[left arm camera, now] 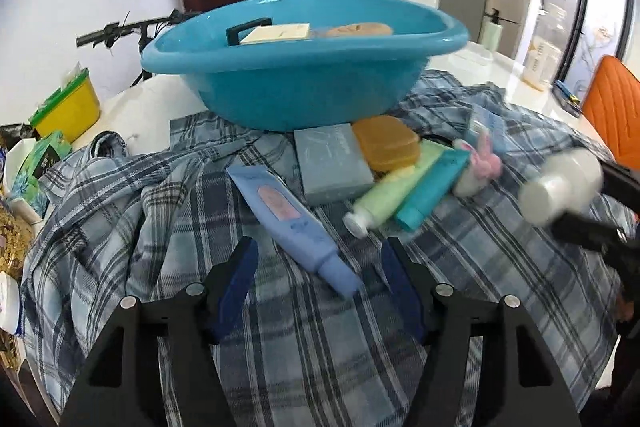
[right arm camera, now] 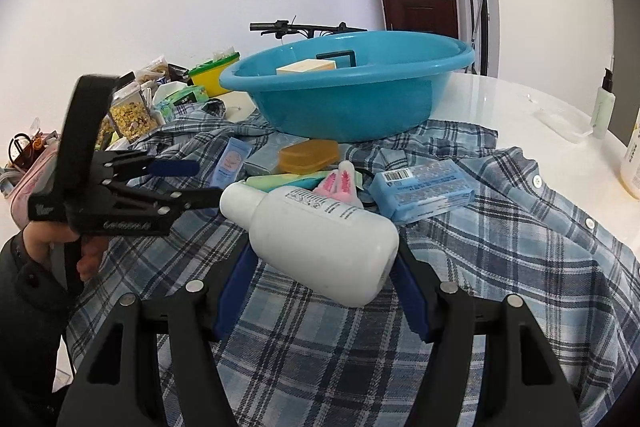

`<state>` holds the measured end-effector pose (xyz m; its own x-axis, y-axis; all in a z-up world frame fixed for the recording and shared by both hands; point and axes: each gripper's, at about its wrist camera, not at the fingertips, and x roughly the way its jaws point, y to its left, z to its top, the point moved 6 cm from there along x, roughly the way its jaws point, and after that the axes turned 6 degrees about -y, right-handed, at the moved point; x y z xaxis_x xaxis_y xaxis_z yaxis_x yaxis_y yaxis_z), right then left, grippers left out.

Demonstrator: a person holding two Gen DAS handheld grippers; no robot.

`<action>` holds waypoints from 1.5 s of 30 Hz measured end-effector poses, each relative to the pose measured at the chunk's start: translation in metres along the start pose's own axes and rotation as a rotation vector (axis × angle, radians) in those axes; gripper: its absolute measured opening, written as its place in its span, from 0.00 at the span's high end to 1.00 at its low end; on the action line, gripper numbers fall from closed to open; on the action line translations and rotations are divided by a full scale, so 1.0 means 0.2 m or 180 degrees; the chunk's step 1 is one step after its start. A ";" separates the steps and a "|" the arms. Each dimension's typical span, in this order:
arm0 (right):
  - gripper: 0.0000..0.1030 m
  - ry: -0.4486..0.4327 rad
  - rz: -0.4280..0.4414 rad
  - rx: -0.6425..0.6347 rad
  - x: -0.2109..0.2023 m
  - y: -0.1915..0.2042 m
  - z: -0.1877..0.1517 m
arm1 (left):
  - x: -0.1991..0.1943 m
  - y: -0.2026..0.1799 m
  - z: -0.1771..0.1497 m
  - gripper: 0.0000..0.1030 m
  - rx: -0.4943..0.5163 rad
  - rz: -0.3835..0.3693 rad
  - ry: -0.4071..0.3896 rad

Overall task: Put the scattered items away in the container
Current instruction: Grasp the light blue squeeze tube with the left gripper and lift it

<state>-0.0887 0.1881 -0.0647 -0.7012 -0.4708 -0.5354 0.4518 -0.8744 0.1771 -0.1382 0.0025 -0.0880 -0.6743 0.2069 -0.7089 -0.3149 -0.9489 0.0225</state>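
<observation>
A: What's nearest?

B: The right gripper [right arm camera: 323,259] pinches a white bottle [right arm camera: 316,231] across its body, lifted off the plaid shirt [right arm camera: 500,227], cap pointing left. The left gripper [left arm camera: 318,259] hangs over the shirt with its fingers spread wide and nothing between them; the cap end of a periwinkle tube [left arm camera: 290,223] lies just ahead of the gap.

A: And beyond the tube?

B: A grey-blue box [left arm camera: 334,165] flat on the cloth, with an amber soap case [left arm camera: 386,143] leaning against its right edge. Beside them lie a pale green tube [left arm camera: 384,201] and a teal tube [left arm camera: 432,189], touching side by side, then a small pink-eared bunny toy [left arm camera: 482,163]. A light blue packet with a barcode [right arm camera: 422,189] sits to the right.

A: Where's the container?

B: The turquoise basin [left arm camera: 304,83] stands at the far edge of the shirt, on the white table [right arm camera: 520,103]. Inside, a cream box [left arm camera: 276,33] and a black handle-like item [left arm camera: 248,29] show above the rim.

A: Anything further back?

B: A yellow tub [left arm camera: 66,111] with a green lid at the left.
</observation>
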 end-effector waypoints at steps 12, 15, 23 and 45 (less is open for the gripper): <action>0.37 -0.0018 0.0026 -0.0002 -0.01 0.00 0.00 | 0.11 0.04 0.05 0.56 -0.0254 -0.0023 0.0078; 0.37 -0.0018 0.0035 0.0005 -0.01 0.00 0.00 | 0.11 0.06 0.05 0.54 -0.0408 -0.0076 0.0075; 0.37 -0.0001 0.0040 0.0008 -0.01 0.01 0.00 | 0.13 0.09 0.07 0.54 -0.0510 -0.0004 0.0052; 0.37 0.0004 0.0044 0.0017 -0.01 0.01 -0.01 | 0.08 0.06 0.05 0.65 -0.0570 -0.0095 -0.0019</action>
<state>-0.0857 0.1881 -0.0643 -0.6943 -0.4827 -0.5339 0.4584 -0.8684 0.1889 -0.1595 -0.0027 -0.0933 -0.6705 0.2366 -0.7032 -0.2112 -0.9694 -0.1248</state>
